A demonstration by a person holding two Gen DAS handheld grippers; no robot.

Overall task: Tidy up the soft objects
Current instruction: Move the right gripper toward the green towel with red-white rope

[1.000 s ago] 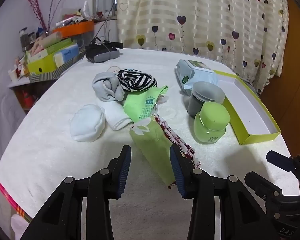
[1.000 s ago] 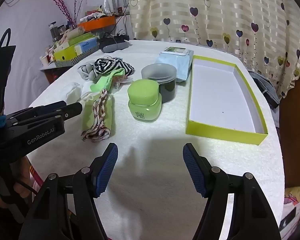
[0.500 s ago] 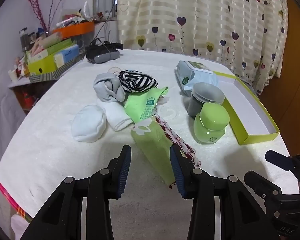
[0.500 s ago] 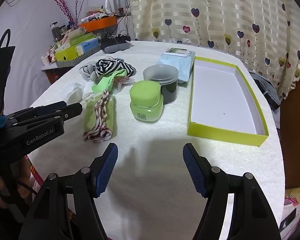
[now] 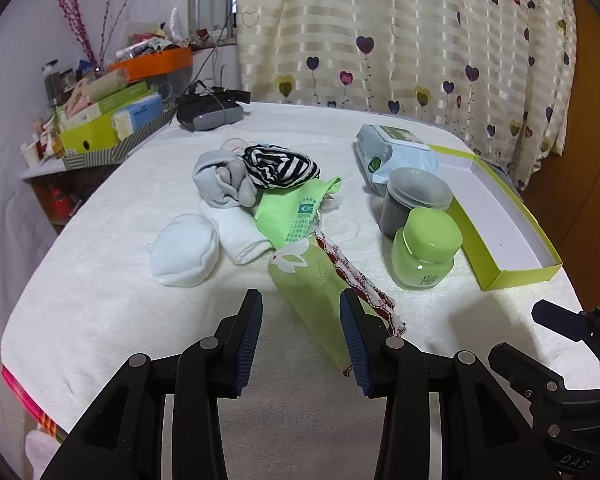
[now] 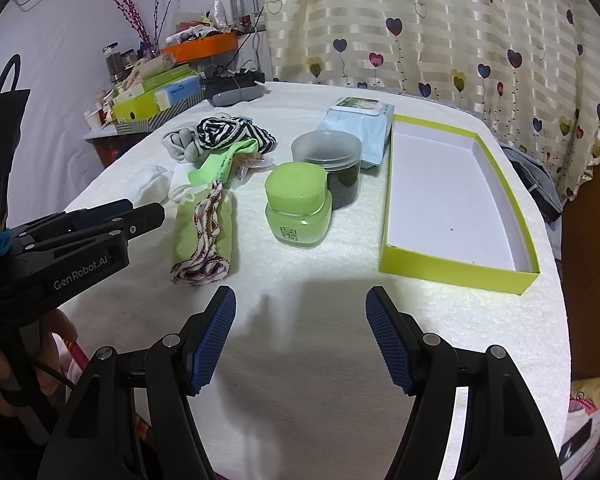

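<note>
The left hand-held gripper (image 5: 300, 336) is seen with its jaws partly apart and nothing held; its 2 blue pads are poised above the near end of the green sock (image 5: 316, 300), which shows between them without being pressed. The right hand-held gripper (image 6: 300, 340) is spread wider, is likewise empty, and is pointed at a bare patch of the white desk (image 6: 320, 360).

Just right of the green sock, and touching it, a red-and-white patterned cloth (image 5: 356, 276) is laid along its length. Farther away, a loose heap is formed by a green printed bag (image 5: 296, 216), a white sock (image 5: 240, 236), a rolled white piece (image 5: 184, 252) to the left, a grey sock (image 5: 224, 184) and a black-and-white striped cloth (image 5: 280, 164). To the right of the heap, 2 jars stand touching: a green jar (image 6: 298, 208) nearer and a dark jar (image 6: 332, 168) behind it, with a pack of wipes (image 6: 360, 124) beyond. At the far right an open green-rimmed box (image 6: 460, 268) lies with nothing in it.

The green sock is judged to be light, limp and easily creased, so it would droop from any grip. It would best be pinched across its near end, where the fabric lies doubled, with care that the patterned cloth beside it is not caught as well. Nothing here is judged fragile except the jars, which are close to the path towards the box.
</note>
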